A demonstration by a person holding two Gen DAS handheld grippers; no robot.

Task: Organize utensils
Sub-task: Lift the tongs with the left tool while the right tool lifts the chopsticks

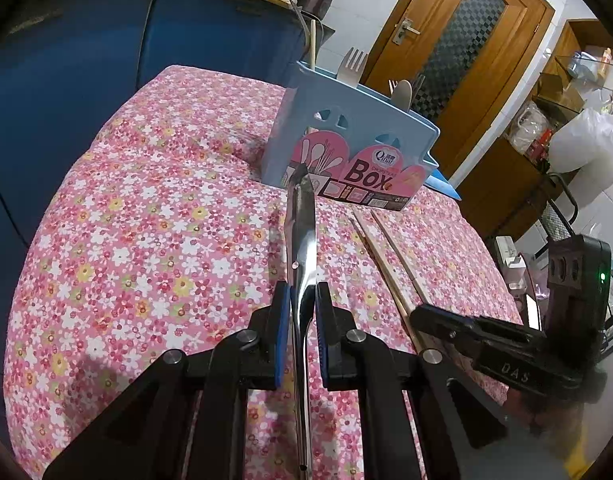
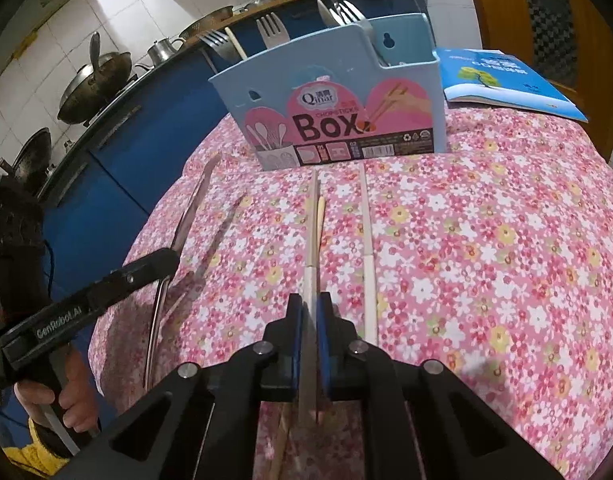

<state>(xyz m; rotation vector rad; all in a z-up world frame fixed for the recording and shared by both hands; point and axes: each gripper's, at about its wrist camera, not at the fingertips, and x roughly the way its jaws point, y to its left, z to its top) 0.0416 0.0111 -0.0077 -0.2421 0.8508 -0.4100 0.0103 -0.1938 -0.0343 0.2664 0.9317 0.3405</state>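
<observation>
Midway, I judge. The chopsticks box (image 2: pixel 338 120) at 12 o'clock on the bench (image 2: pixel 486 260) already holds forks. My left gripper (image 1: pixel 303 312) pinches a steel utensil (image 1: pixel 302 248); my right gripper (image 2: pixel 311 320) pinches a chopstick (image 2: pixel 312 240). Another chopstick (image 2: pixel 366 240) lies alongside.

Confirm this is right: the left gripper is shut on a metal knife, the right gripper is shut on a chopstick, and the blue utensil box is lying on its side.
One thing is wrong: the blue utensil box stands upright on the floral cloth, forks poking from its top, as the right wrist view shows. The left gripper is shut on the metal knife, and the right gripper is shut on a chopstick.
</observation>
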